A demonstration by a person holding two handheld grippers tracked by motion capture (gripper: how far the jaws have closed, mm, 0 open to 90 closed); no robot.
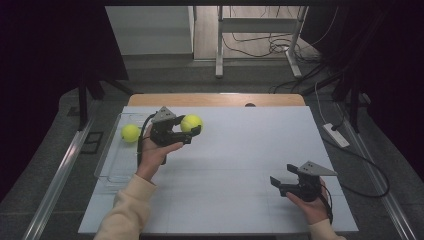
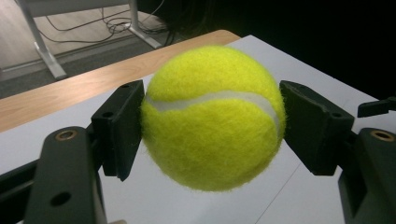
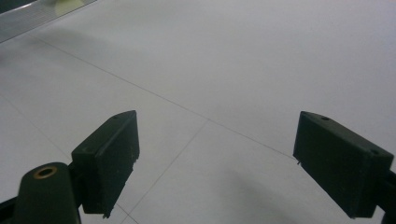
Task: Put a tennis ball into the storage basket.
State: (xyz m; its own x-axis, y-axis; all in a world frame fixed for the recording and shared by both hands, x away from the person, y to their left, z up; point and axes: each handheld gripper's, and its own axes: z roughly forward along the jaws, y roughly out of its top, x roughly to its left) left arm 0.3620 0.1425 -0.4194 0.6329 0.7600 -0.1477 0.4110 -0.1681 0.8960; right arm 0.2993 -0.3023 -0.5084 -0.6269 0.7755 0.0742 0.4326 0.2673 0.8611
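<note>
My left gripper [image 1: 192, 127] is shut on a yellow-green tennis ball [image 1: 191, 122] and holds it above the white table top, just right of a clear tray [image 1: 112, 165]. In the left gripper view the ball [image 2: 212, 116] sits squeezed between both black pads [image 2: 122, 126]. A second tennis ball [image 1: 130, 132] lies in the tray's far end. My right gripper [image 1: 277, 184] rests low at the table's near right, held by a hand, its jaws apart with nothing between them. In the right gripper view its gripper [image 3: 217, 168] stands over bare white surface.
The white table top [image 1: 240, 150] has a wooden strip [image 1: 215, 99] along its far edge. Beyond it are a metal frame's legs [image 1: 219, 45] and loose cables on the floor. Dark curtains stand at both sides.
</note>
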